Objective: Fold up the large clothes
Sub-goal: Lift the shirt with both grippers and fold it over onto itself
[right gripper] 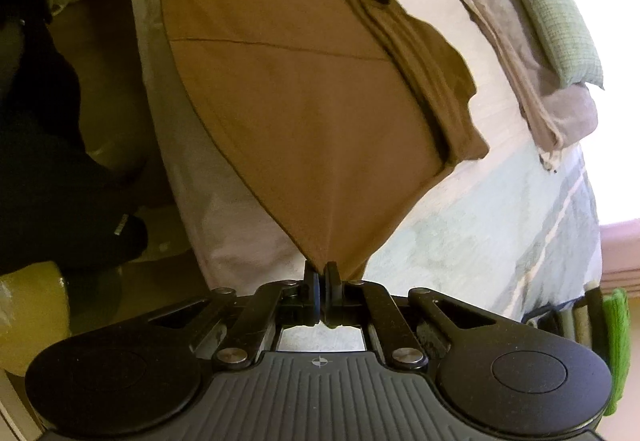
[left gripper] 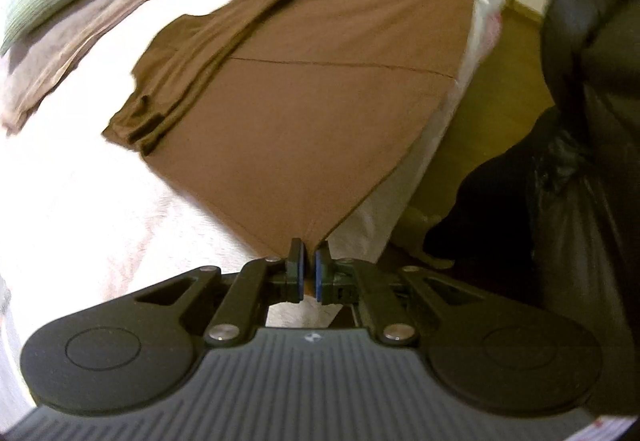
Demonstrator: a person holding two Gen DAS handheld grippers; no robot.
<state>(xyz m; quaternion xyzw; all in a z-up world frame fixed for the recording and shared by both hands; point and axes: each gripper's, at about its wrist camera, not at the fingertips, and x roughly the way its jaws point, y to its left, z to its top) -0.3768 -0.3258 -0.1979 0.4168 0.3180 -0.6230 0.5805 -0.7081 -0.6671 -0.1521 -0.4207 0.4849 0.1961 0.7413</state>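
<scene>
Both the left gripper [left gripper: 308,253] and right gripper [right gripper: 321,269] pinched corners of the brown garment [left gripper: 320,113], lifted taut off the bed [left gripper: 100,209]; soft, light cloth, best held by corners.

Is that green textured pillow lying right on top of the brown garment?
No. The green textured pillow rests on a folded grey-beige blanket, apart from the brown garment spread on the bed.
</scene>
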